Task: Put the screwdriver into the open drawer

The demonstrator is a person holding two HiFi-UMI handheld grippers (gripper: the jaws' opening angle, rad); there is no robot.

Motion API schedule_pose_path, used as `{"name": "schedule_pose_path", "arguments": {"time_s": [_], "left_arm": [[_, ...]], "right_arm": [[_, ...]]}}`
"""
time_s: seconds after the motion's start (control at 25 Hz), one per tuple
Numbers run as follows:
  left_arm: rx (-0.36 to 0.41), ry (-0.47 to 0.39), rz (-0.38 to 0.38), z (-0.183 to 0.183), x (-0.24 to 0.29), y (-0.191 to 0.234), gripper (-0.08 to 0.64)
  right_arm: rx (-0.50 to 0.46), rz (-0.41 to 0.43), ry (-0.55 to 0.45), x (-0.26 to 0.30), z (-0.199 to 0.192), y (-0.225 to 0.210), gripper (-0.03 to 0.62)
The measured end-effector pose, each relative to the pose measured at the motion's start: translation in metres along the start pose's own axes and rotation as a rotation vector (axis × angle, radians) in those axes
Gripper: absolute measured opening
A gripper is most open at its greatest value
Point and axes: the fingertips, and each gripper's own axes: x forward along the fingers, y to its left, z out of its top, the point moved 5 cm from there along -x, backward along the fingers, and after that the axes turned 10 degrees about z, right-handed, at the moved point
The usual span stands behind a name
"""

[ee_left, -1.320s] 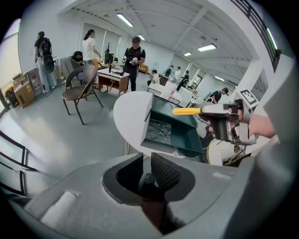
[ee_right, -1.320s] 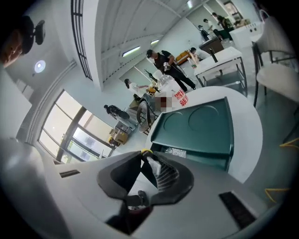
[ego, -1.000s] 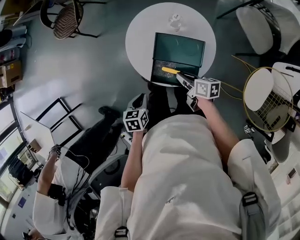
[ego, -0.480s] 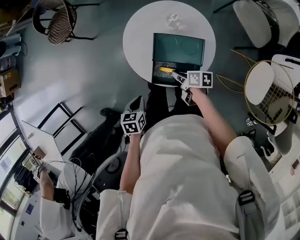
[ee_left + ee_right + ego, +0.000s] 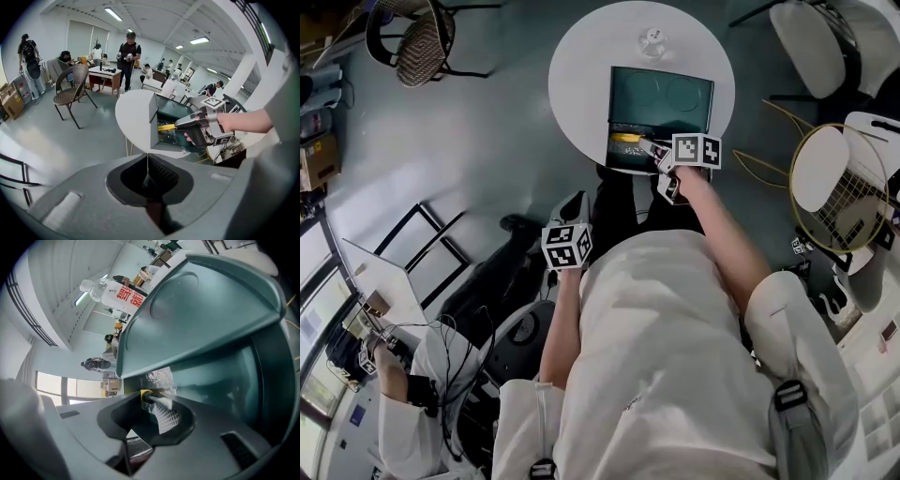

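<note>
On a round white table (image 5: 579, 86) stands a teal drawer box (image 5: 661, 98) with its bottom drawer (image 5: 619, 155) pulled out toward me. My right gripper (image 5: 649, 148) reaches into that drawer, shut on the shaft of the yellow-handled screwdriver (image 5: 627, 138). Its jaws have just been opening a little, with the shaft still between them. In the right gripper view the yellow handle (image 5: 146, 394) pokes out past the pads, under the box's top. The left gripper view shows the screwdriver (image 5: 166, 127) lying level over the drawer. My left gripper (image 5: 575, 208) hangs low beside my body, shut and empty.
A clear plastic bottle (image 5: 652, 40) stands behind the box on the table. A wicker chair (image 5: 427, 42) is at the far left and white chairs (image 5: 825, 37) at the right. A seated person (image 5: 403, 403) and cables are at the lower left.
My right gripper has pushed forward and down, carrying the screwdriver from the drawer's front edge into the drawer. The left gripper has stayed put.
</note>
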Motion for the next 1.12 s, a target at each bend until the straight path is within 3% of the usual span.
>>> {"name": "schedule_pose_path", "arguments": {"time_s": [0.48,0.8,1.12], "left_arm": [[0.005,-0.011,0.006,0.002,0.0,-0.005,0.018],[0.013,-0.023,0.003,0.003,-0.001,-0.012,0.018],[0.02,-0.039,-0.006,0.006,0.0,-0.021,0.018]], "right_arm": [[-0.015,-0.023,0.02,-0.004,-0.001,0.002,0.159],[-0.043,-0.045,0.037,-0.01,-0.009,0.007,0.268],[-0.07,-0.014,0.052,-0.016,-0.016,0.016,0.273]]}}
